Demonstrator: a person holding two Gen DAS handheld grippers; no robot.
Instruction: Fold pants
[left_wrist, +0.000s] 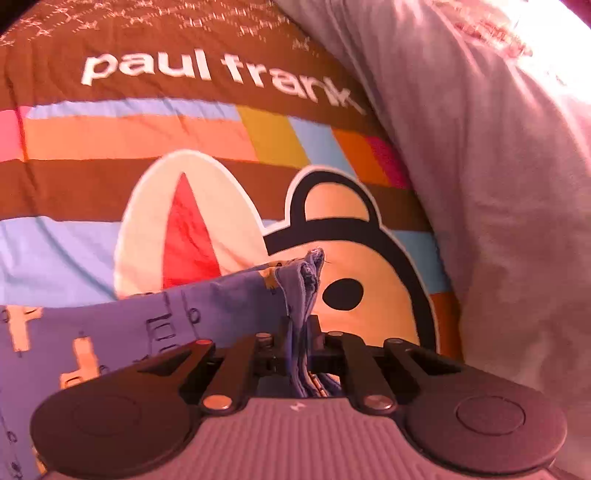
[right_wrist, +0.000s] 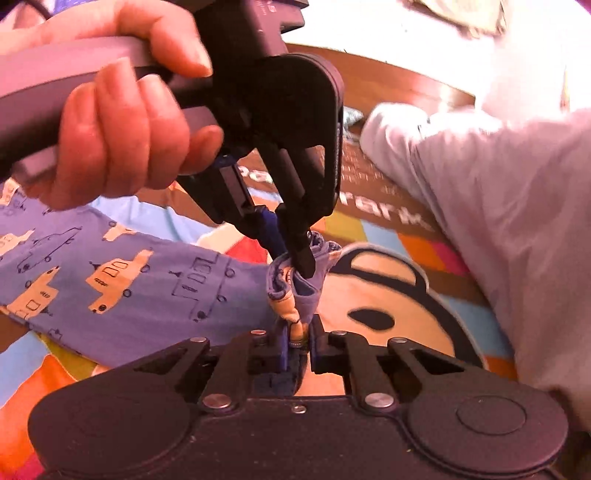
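The blue pants (left_wrist: 147, 325) with yellow car prints lie on the bedspread and run off to the left. My left gripper (left_wrist: 299, 332) is shut on a bunched end of the cloth, which sticks up between its fingers. In the right wrist view the pants (right_wrist: 129, 280) stretch left, and the left gripper (right_wrist: 291, 258) comes down from above, pinching the same bunch. Just below it my right gripper (right_wrist: 297, 332) is shut on a lower fold of that bunched end. The two grippers sit very close together.
A person's hand (right_wrist: 122, 122) holds the left gripper's handle. Under the pants lies a bedspread (left_wrist: 166, 136) with coloured stripes, white lettering and a cartoon face (right_wrist: 388, 306). A bulky pale pillow or duvet (left_wrist: 498, 184) fills the right side.
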